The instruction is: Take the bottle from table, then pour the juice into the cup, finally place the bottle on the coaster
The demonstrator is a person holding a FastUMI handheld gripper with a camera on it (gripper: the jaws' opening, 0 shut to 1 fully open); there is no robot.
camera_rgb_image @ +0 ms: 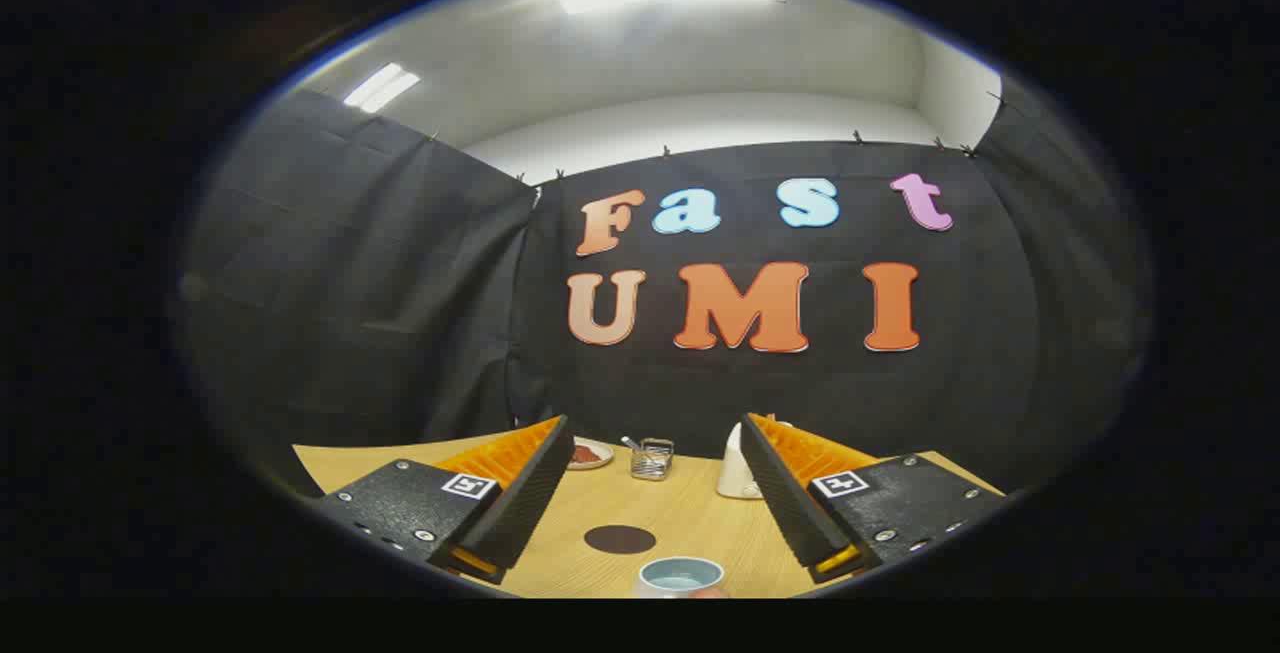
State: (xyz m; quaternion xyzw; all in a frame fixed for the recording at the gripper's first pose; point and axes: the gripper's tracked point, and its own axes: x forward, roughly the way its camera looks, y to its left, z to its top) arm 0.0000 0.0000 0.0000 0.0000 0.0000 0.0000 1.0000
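Well apart, the gripper fingers hold nothing; between them lie the coaster and cup, bottle upright beyond.

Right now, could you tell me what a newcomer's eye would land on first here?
The open tongs stand wide over the wooden table, holding nothing. Between them lie a dark round coaster and, nearer, a pale blue cup. Beyond the fingertips sit a small plate, a wire basket and a white bottle beside the right finger.
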